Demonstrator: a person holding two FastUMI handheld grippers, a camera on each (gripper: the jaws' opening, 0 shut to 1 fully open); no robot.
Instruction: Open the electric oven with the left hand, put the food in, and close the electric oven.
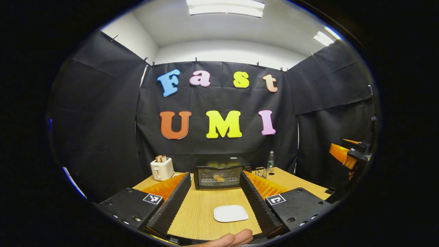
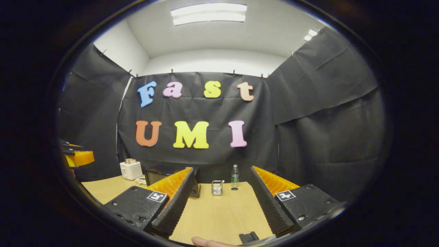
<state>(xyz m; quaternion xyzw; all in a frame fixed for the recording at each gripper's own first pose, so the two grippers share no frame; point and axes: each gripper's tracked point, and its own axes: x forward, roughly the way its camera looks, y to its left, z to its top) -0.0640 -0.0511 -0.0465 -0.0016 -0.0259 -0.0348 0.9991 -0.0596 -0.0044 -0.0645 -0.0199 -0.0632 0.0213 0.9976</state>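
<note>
Black oven (image 1: 218,176) beyond left claw (image 1: 215,193)

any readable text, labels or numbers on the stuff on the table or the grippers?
None readable.
Oven: pale label on top, too small to read.
Bottle: label blurred.
Toaster: small front mark, illegible.
Left gripper and right gripper: square black-and-white marker tags, patterns, no words.
Plate: blank.
</note>
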